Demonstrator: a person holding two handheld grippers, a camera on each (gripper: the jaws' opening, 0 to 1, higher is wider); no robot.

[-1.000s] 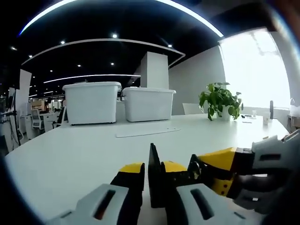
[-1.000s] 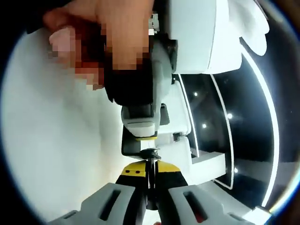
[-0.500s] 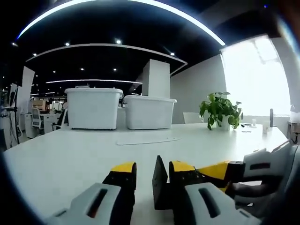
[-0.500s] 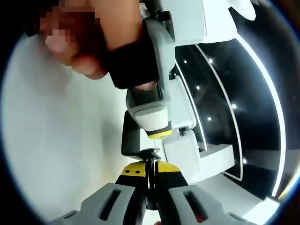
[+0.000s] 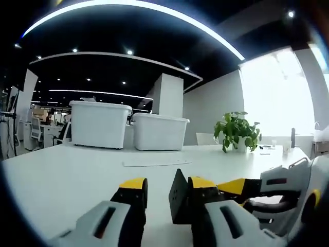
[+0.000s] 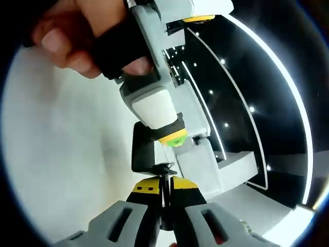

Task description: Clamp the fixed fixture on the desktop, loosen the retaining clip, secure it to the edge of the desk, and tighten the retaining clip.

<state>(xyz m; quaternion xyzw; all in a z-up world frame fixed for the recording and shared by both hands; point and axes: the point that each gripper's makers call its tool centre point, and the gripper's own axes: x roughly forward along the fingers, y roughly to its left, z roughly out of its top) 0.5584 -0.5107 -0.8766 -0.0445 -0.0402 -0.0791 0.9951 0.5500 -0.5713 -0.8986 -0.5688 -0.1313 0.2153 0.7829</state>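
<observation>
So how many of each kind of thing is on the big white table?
White storage bins: 2
Potted plant: 1
Flat white strip: 1
Black clamp fixture: 1
Total: 5

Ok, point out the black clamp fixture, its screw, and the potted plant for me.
Black clamp fixture (image 5: 178, 198), left gripper view, on its flat plate.
Screw (image 6: 164, 191), right gripper view, on the threaded shaft.
Potted plant (image 5: 235, 128), left gripper view, on the leaves.
</observation>
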